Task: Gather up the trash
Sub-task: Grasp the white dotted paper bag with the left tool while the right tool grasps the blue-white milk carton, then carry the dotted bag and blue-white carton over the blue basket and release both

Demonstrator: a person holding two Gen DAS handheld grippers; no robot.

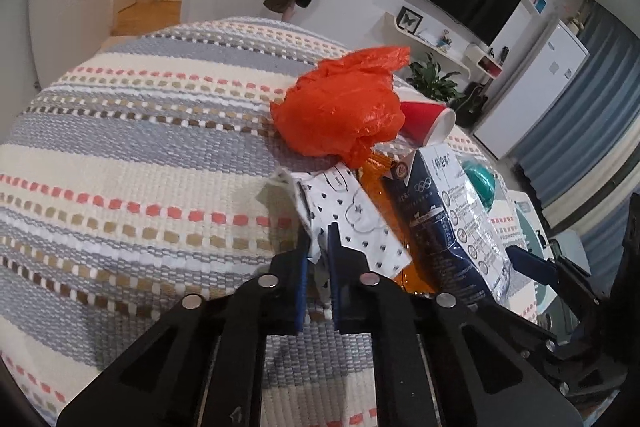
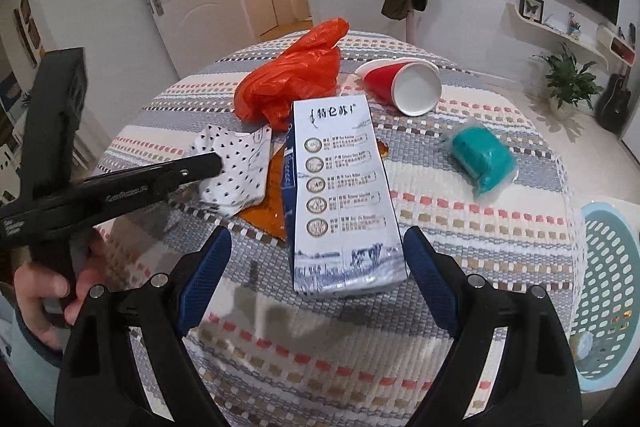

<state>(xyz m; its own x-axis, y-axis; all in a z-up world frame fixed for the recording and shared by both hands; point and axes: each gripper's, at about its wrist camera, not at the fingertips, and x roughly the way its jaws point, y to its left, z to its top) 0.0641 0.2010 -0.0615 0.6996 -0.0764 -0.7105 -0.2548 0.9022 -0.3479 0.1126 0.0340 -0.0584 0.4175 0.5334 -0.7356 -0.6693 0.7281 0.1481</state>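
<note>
Left wrist view: the left gripper (image 1: 320,239) has its blue-padded jaws pressed together on a crumpled white wrapper (image 1: 352,223) printed with small dark marks, pinching its near edge; the wrapper lies on the striped woven tablecloth (image 1: 140,155), partly over an amber sheet of plastic (image 1: 374,175); just right of it stands the blue and white milk carton (image 1: 452,211), lying on its side; beyond the wrapper sits a bunched orange plastic bag (image 1: 344,107), and a red paper cup (image 1: 428,121) lies tipped over just behind the bag, its white mouth facing right; a teal bundle (image 1: 480,181) shows past the carton.

From the right wrist, the right gripper (image 2: 316,259) has its jaws spread wide, one blue pad on each side of the near end of the carton (image 2: 340,187), neither pad touching it; the carton lies flat with its printed panel up, resting partly on the amber sheet (image 2: 268,203); to its left the left gripper (image 2: 212,161) meets the dotted wrapper (image 2: 236,167), a hand (image 2: 52,295) grasping its handle; the orange bag (image 2: 288,79) and the cup (image 2: 400,85) lie farther back, the teal bundle (image 2: 482,157) to the right, well apart from the carton; a pale blue perforated basket (image 2: 612,283) stands beside the table at the right edge.
</note>
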